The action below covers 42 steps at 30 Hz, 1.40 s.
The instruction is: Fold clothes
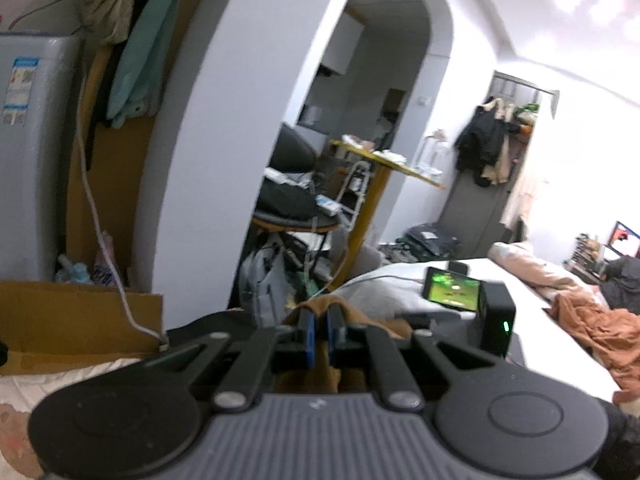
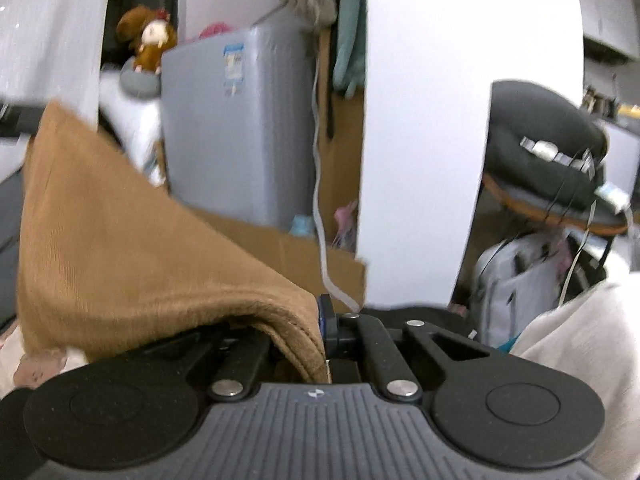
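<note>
Right gripper (image 2: pixel 320 320) clamped on brown garment (image 2: pixel 120 240), left gripper (image 1: pixel 320 332) pinching it too

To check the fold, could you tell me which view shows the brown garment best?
The right wrist view: the brown garment spreads wide there, hanging from the right tool. The left wrist view shows only a bunch of it around the left tool.

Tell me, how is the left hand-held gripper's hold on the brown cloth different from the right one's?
The left hand-held gripper pinches a small bunched tip of the brown cloth, and both its blue fingers show. The right hand-held gripper clamps a thick folded edge, and the cloth drapes over it, hiding one finger. From the left, little cloth shows; from the right, a wide sheet stretches away. Both are shut on the same cloth.
</note>
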### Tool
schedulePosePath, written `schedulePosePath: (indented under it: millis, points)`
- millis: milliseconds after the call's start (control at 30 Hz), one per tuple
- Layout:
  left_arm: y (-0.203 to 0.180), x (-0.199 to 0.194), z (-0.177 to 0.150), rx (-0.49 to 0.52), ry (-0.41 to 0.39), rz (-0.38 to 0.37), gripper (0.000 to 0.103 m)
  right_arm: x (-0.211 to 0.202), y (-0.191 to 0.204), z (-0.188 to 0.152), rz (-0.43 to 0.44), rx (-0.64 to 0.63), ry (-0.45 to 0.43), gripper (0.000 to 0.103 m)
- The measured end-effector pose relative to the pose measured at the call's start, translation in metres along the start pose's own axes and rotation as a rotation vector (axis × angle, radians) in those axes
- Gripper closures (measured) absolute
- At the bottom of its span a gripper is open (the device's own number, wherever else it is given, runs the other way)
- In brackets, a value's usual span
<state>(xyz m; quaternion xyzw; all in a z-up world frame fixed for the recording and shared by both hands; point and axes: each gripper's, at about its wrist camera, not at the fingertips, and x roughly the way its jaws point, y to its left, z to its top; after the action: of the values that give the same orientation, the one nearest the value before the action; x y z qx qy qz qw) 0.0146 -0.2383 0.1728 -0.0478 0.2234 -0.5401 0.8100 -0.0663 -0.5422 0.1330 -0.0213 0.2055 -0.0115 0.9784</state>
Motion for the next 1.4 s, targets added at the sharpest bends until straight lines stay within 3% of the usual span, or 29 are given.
schedulePosePath:
  millis: [267,467,833,1067,1400]
  points:
    - [-0.027,-0.035,0.002,0.029,-0.034,-0.088,0.097,-0.031,0.004,0.050,-0.015,-0.034,-0.149,0.100]
    - [0.001,-0.033,-0.020,-0.013,0.022,-0.049,0.097,-0.010,0.031,0.064,0.005,-0.086,-0.105,0.100]
    - [0.139,-0.023,-0.080,-0.199,0.151,0.126,0.097,0.116,0.087,0.040,0.058,-0.131,0.089,0.100]
    - [0.221,-0.041,-0.121,-0.311,0.201,0.216,0.097,0.206,0.155,0.011,0.139,-0.149,0.186,0.100]
    - [0.348,-0.078,-0.184,-0.507,0.254,0.453,0.096,0.323,0.262,-0.029,0.299,-0.214,0.345,0.093]
